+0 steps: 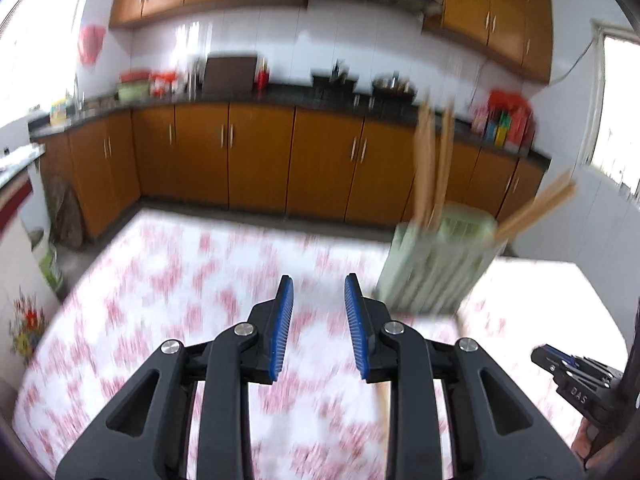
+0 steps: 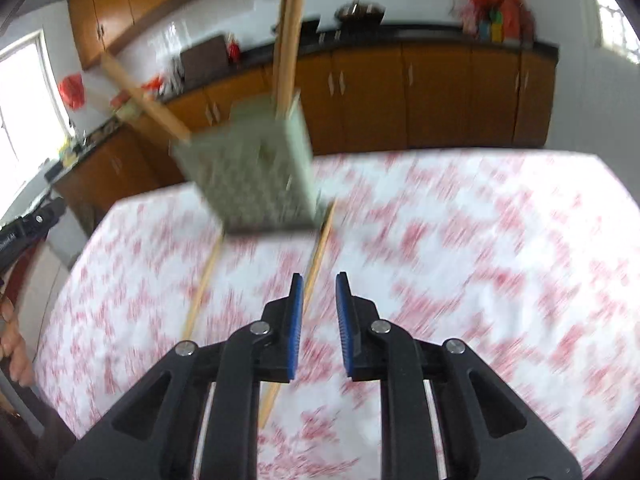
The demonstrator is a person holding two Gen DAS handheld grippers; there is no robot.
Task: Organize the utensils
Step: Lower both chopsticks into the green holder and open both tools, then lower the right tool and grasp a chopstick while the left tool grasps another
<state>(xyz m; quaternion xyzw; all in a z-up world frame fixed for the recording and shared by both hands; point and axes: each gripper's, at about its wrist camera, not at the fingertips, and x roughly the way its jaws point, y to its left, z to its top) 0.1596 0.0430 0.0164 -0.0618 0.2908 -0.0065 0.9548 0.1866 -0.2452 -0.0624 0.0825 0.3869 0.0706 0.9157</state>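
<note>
Hovering empty and parted, left tongs [image 1: 319, 300], right tongs [image 2: 319, 298] marked seemingly "DAS", green holder [image 2: 256, 172], chopsticks [image 2: 289, 32]

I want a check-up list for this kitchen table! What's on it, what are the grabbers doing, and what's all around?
Surface: table under a white cloth with red flowers; picture blurred by motion.
Job's things: green holder stands on the table with chopsticks in it; two loose chopsticks lie flat on the cloth in front of it.
Clutter: nothing seen on the table besides these.
Grippers: left gripper open and holding nothing; right gripper open and holding nothing, one loose chopstick running beneath it.
Cables: a thin cord on the far wall.
Surroundings: orange cabinets, dark countertop with pots, bright window.
</note>
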